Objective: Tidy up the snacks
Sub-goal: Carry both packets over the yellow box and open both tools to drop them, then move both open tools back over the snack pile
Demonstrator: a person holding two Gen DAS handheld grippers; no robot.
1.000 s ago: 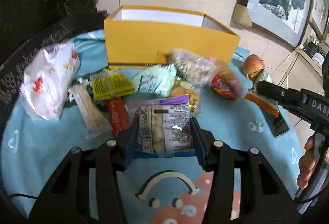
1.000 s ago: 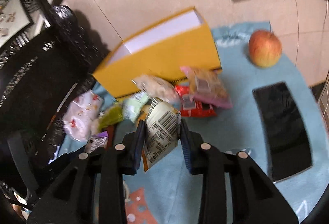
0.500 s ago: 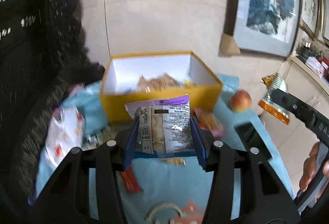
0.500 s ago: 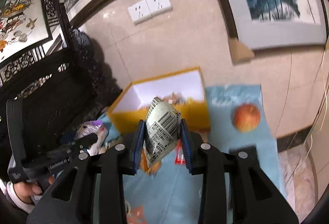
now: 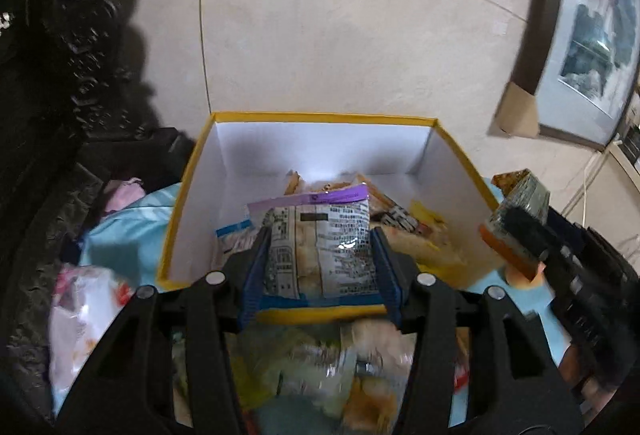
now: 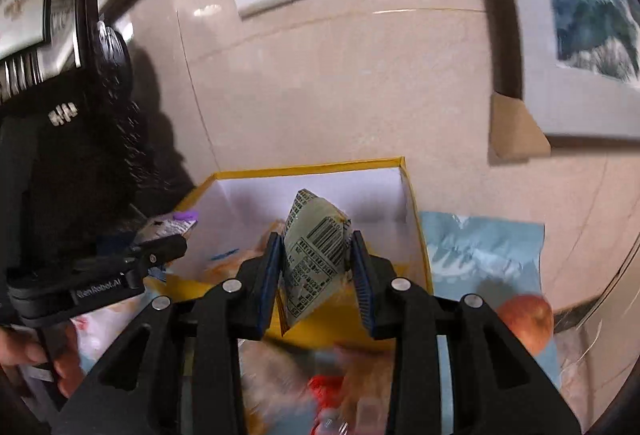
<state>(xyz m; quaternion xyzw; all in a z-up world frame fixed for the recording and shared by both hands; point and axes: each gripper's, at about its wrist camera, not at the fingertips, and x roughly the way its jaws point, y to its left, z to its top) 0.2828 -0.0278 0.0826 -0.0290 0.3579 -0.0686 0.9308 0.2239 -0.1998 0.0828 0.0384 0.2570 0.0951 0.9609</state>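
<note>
My left gripper [image 5: 320,271] is shut on a clear snack packet with a purple top strip [image 5: 320,243] and holds it above the front edge of the open yellow box [image 5: 320,119]. My right gripper [image 6: 316,267] is shut on a green-white snack packet with a barcode [image 6: 316,251], held over the right part of the same yellow box [image 6: 312,167]. Several packets lie inside the box. The right gripper with its packet shows at the right of the left wrist view [image 5: 520,223]. The left gripper shows at the left of the right wrist view [image 6: 132,259].
More snack packets lie blurred on the blue cloth [image 6: 480,247] in front of the box. A white bag [image 5: 84,307] lies at the left. An apple [image 6: 528,319] sits right of the box. A dark carved chair [image 5: 48,75] stands left; the wall is close behind.
Both grippers have lifted from the cloth and moved forward with their packets, from in front of the box to above its opening. The box's inside has come into view.
</note>
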